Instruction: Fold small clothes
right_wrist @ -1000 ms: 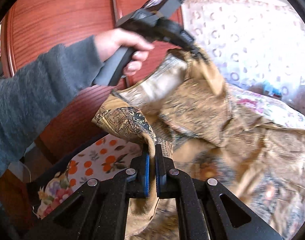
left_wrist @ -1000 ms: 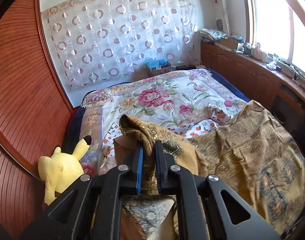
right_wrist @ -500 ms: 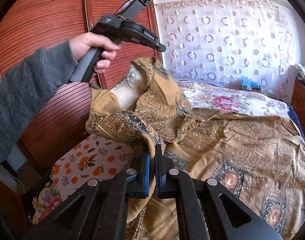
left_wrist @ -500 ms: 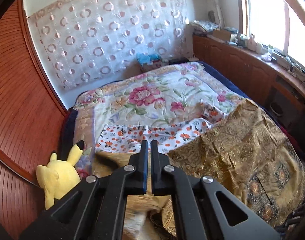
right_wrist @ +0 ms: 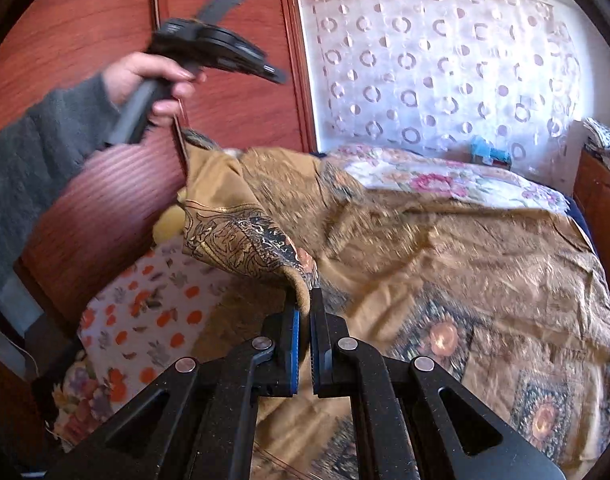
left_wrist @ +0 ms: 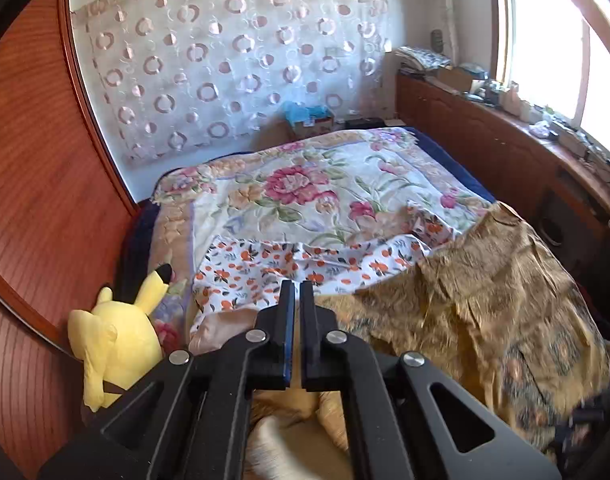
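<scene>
A gold patterned garment (left_wrist: 473,296) lies spread over the right half of the bed, and it also shows in the right wrist view (right_wrist: 445,264). My right gripper (right_wrist: 303,300) is shut on a folded edge of it, near its dark-bordered corner (right_wrist: 241,240). My left gripper (left_wrist: 297,292) is shut with nothing between its fingertips; the cloth sags below it. In the right wrist view the left gripper (right_wrist: 225,48) is held high above the bed, apart from the garment.
An orange-print white cloth (left_wrist: 289,268) lies under the gold garment on the floral bedspread (left_wrist: 305,188). A yellow plush toy (left_wrist: 113,332) sits at the bed's left edge by the red wooden wall (left_wrist: 33,184). A wooden counter (left_wrist: 505,148) runs along the right.
My left gripper has let go of the gold garment, which dropped onto the bed. The left gripper stays raised. My right gripper keeps its hold and has lowered slightly.
</scene>
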Motion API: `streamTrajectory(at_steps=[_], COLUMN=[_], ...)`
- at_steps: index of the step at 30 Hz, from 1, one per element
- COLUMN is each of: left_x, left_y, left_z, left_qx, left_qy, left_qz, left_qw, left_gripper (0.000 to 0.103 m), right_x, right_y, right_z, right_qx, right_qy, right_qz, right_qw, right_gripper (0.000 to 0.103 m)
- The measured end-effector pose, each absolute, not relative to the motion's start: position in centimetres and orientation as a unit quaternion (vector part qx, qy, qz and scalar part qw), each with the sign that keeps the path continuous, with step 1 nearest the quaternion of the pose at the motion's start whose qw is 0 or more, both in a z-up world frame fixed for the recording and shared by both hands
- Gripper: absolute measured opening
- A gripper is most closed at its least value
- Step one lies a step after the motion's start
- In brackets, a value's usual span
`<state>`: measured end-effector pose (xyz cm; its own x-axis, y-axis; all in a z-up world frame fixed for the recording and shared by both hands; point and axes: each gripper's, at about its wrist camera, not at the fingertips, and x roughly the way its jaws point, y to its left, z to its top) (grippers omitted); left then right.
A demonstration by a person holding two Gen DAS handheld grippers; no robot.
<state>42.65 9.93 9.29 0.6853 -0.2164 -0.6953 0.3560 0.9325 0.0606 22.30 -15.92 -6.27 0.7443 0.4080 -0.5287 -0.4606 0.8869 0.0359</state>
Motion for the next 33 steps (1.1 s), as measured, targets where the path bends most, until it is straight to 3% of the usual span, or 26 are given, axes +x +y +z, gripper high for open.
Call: streamTrajectory(at_steps=[1,2,3,10,24,26,28,30,33], left_x=[42.3,42.2,42.0,42.0,45.6,45.7,45.5,45.4,44.7], left_y=[11.1,11.7,12.9,16.4,16.2,16.0,15.8,15.4,14.7], left_z=[8.8,8.6,8.1,4.2,-4.2,-4.7,-4.9,-4.7,-3.6], left_qx=[0.094,0.090,0.083,0.028,-0.059,-0.061,-0.059,-0.051,-0.017], left_qy=[0.367,0.367,0.371,0.420,0.477,0.480,0.474,0.470,0.445], left_qz=[-0.146,-0.140,-0.135,-0.135,-0.154,-0.156,-0.159,-0.160,-0.147], left_qw=[0.914,0.915,0.915,0.897,0.863,0.861,0.864,0.867,0.883], left_gripper=[0.032,0.059,0.071,0.072,0.072,0.072,0.062,0.039,0.015], right_x=[22.7,23.1,23.3,23.8,23.2,23.3,23.3,23.4,23.4], right_y=[-16.5,-17.0,-17.5,-19.3,-20.8,-21.1,-21.4,-21.5,-21.4], right_z=[-6.7,-7.0,-7.4,-7.9,-8.6,-8.7,-8.8,-9.0,-9.1], right_qx=[-0.044,-0.039,-0.037,-0.039,-0.045,-0.043,-0.039,-0.038,-0.037], right_qy=[0.281,0.289,0.295,0.306,0.308,0.308,0.310,0.311,0.312], right_qz=[0.225,0.221,0.214,0.182,0.168,0.170,0.172,0.174,0.175], right_qw=[0.932,0.931,0.930,0.934,0.935,0.935,0.934,0.933,0.933], right_gripper=[0.003,0.003,0.003,0.003,0.003,0.003,0.003,0.003,0.003])
